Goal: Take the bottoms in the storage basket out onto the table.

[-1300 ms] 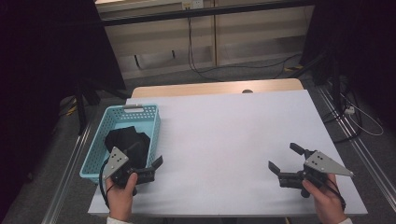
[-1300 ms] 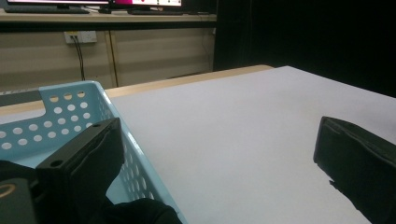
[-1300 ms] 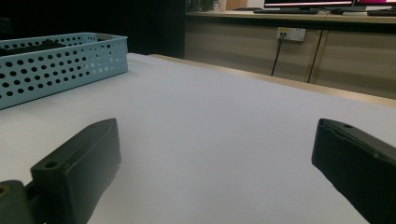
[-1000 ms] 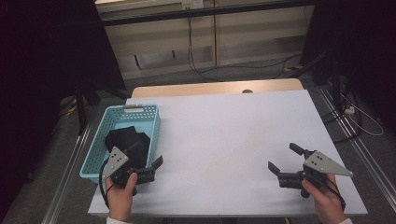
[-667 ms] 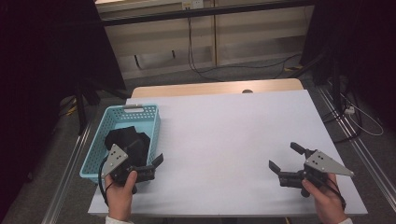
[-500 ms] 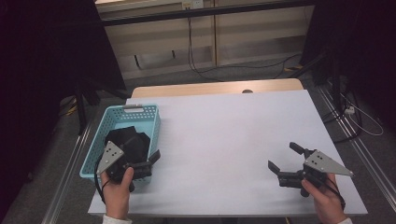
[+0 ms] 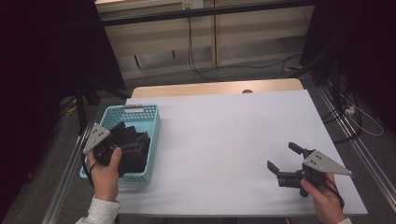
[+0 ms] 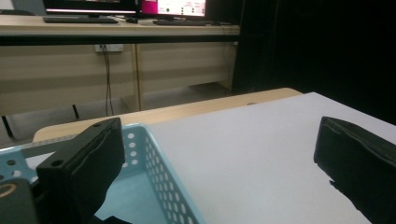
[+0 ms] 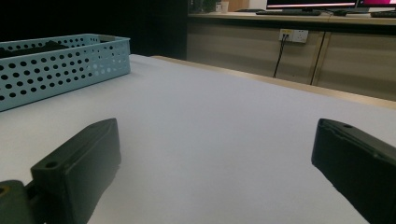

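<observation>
A light blue perforated basket stands at the table's left edge with black items heaped in it. My left gripper hovers over the basket's near half, open with nothing between its jaws. In the left gripper view the left gripper straddles the basket's right wall, one jaw over the basket, the other over the table. My right gripper is held low over the table's front right, open and empty. From the right gripper view, the basket lies far off to the left.
The white table top stretches between the two grippers. A wooden strip runs along its far edge. Beyond it are cabinets with cables on the floor. A metal rail borders the table's left side.
My left gripper has moved left and away from the front edge, from beside the basket to over it. The right gripper has stayed in place, still open.
</observation>
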Motion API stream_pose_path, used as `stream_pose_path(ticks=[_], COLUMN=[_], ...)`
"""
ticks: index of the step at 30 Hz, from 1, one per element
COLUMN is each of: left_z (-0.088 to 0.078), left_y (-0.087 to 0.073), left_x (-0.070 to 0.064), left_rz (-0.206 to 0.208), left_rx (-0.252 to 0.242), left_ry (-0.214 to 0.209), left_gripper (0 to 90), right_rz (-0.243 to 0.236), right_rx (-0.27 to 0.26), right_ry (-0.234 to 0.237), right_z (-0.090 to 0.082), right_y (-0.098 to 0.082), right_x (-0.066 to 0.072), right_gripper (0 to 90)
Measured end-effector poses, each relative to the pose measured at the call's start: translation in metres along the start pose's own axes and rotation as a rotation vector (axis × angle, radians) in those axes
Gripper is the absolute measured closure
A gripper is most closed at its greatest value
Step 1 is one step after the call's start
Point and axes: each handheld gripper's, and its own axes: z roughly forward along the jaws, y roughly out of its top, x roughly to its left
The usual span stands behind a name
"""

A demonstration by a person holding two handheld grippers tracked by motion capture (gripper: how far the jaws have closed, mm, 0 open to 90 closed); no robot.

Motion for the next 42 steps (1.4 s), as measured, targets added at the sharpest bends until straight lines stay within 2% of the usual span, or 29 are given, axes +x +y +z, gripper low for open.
stream_pose_path(ticks=[4,7,9,17,19,22,32,37,42], left_z=[0.005,0.01,0.013,0.026,0.029,0.035,0.052,0.057,0.061], left_y=[0.003,0.002,0.0,-0.01,-0.012,-0.017,-0.033,-0.04,-0.047], left_x=[0.013,0.022,0.029,0.053,0.058,0.065,0.077,0.079,0.082], left_rz=[-0.014,-0.03,-0.055,-0.118,-0.124,-0.144,-0.188,-0.241,-0.249], left_rx=[0.016,0.054,0.074,0.14,0.154,0.178,0.268,0.33,0.369], left_ry=[0.034,0.065,0.084,0.174,0.211,0.237,0.304,0.352,0.382], left_gripper=[1.9,2.1,2.0,2.3,2.2,2.4,2.9,3.5,3.9], right_rz=[0.002,0.003,0.001,-0.001,-0.001,-0.001,0.007,0.009,0.011], right_rx=[0.001,0.002,0.001,0.0,0.001,0.003,-0.004,-0.005,-0.007], right_ry=[-0.003,-0.004,-0.002,0.0,0.0,0.0,0.005,0.008,0.009], right_z=[0.0,0.0,0.0,0.0,0.0,0.0,0.0,-0.001,-0.001], right_y=[0.0,0.0,0.0,0.0,0.0,0.0,0.0,0.0,0.0], right_x=[0.0,0.0,0.0,0.001,0.001,0.001,0.001,0.001,0.001], right_gripper=[0.2,0.2,0.2,0.2,0.2,0.2,0.2,0.2,0.2])
